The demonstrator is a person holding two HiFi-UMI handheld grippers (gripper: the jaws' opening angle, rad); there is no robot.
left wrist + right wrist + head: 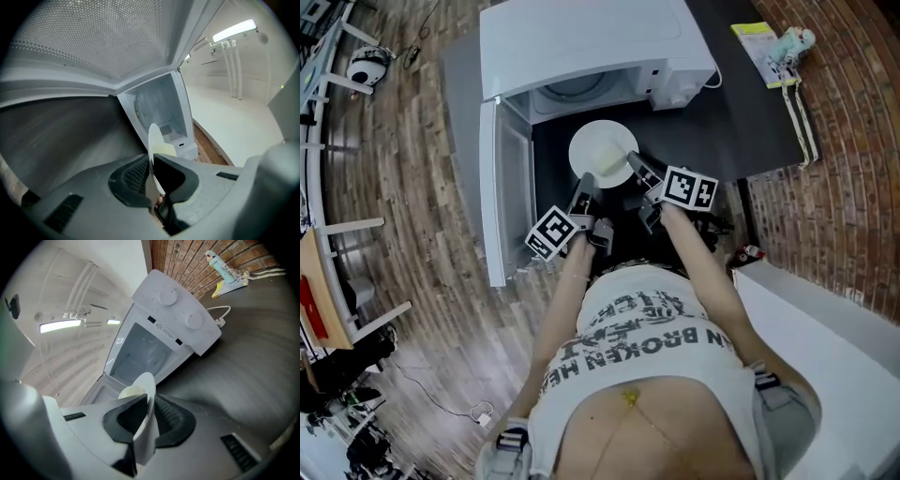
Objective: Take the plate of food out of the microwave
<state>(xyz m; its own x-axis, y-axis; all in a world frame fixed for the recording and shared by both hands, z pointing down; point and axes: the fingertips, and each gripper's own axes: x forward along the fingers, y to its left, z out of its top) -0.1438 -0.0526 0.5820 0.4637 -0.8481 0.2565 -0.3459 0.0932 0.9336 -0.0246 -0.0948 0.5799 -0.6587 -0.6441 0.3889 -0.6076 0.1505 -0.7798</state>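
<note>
Item: white plate (602,153), round, carrying a pale yellow food (610,165). It sits outside the cavity, just off the 6 o'clock side of the microwave's open mouth and above the dark counter (750,112); whether it touches the counter cannot be told. Holder one: left gripper (585,189), jaws pinched on the plate's rim at about 7 o'clock. Its own view shows the plate edge-on, clamped between the ribbed dark pads (136,176). Holder two: right gripper (635,164), jaws pinched on the rim at about 4 o'clock; its own view likewise shows the rim nipped between both pads (166,416). Each gripper bears a cube with square markers (690,188) toward the person's side. Appliance: white microwave (591,47), at 12 o'clock from the plate, with two round knobs (167,297) on its panel. Its door (502,187) is swung wide open toward 9 o'clock. Surroundings: a yellow booklet (757,52) and a small pale figure (794,42) on the counter at 2 o'clock, a brick wall (853,169) at 3 o'clock, and a wooden floor (422,216) at 9 o'clock.
</note>
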